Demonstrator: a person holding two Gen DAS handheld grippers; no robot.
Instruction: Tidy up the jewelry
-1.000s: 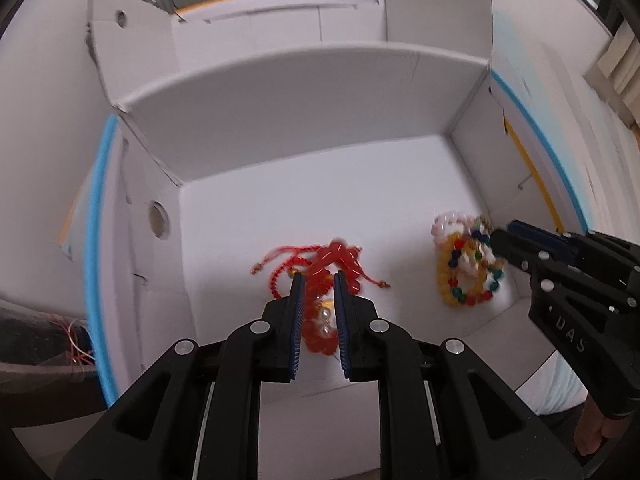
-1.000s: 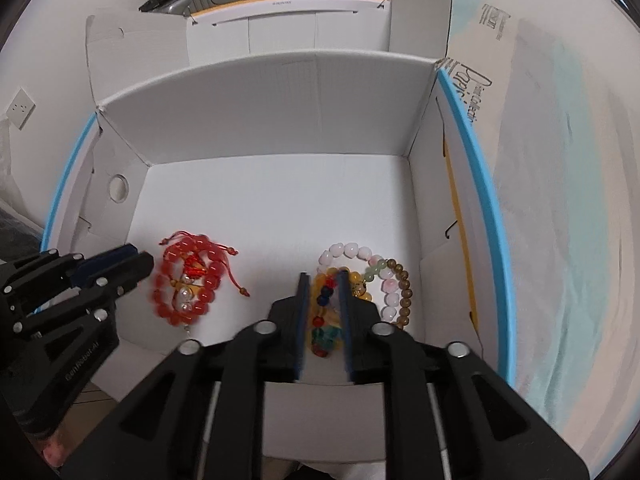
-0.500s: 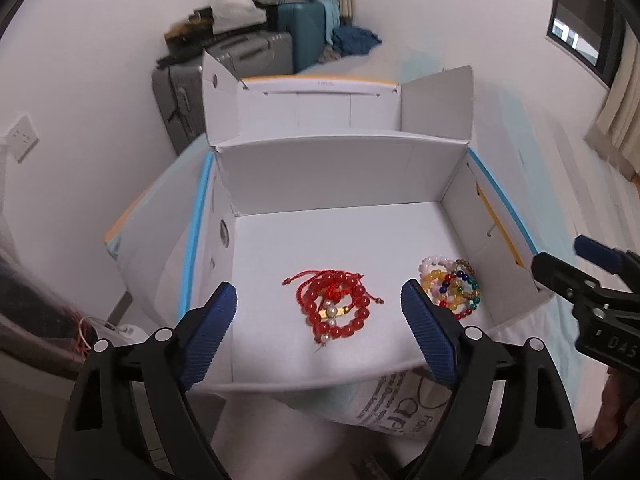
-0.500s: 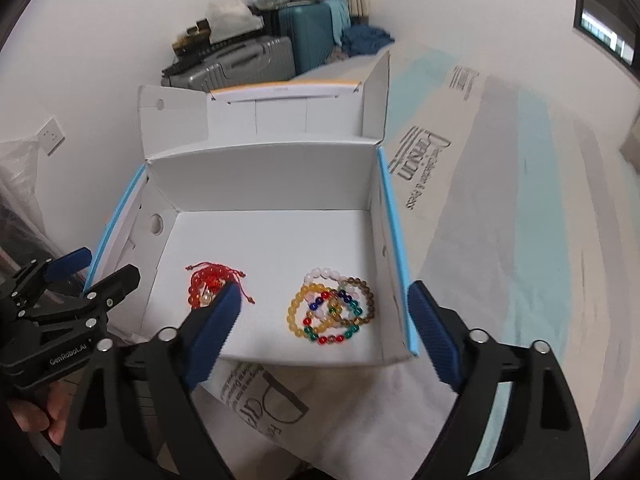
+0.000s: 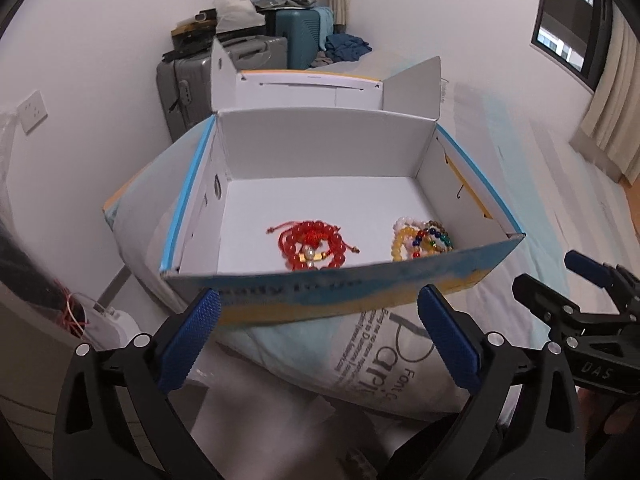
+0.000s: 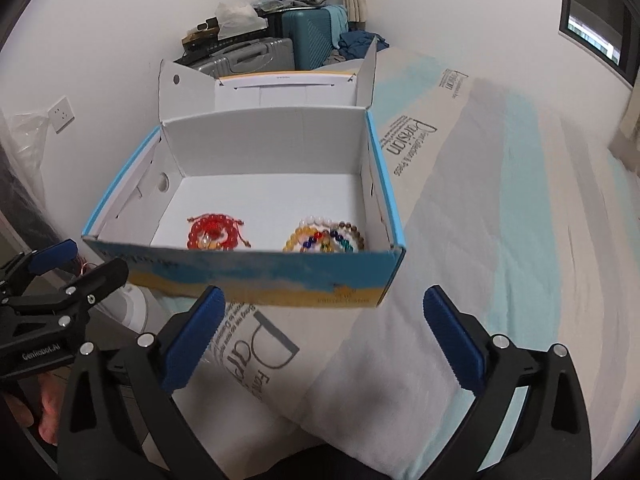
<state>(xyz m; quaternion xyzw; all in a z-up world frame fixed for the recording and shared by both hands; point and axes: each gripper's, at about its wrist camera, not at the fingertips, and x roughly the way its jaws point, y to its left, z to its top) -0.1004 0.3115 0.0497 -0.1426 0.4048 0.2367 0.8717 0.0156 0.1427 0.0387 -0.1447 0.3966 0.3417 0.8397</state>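
We hold both tools short of the box [image 5: 320, 292], which sits on the bed [image 6: 500, 208] near its left edge. Left hand-held gripper [image 5: 320, 336]: fingers spread wide, holding nothing. Right hand-held gripper [image 6: 324, 332]: same, fingers wide apart and empty, just in front of the box's near wall. Inside the box, the red bead bracelets [image 5: 314, 244] lie at the near left of the floor; the mixed-colour bead bracelets [image 5: 420, 240] sit at near right, close to the right wall. The piles are apart.
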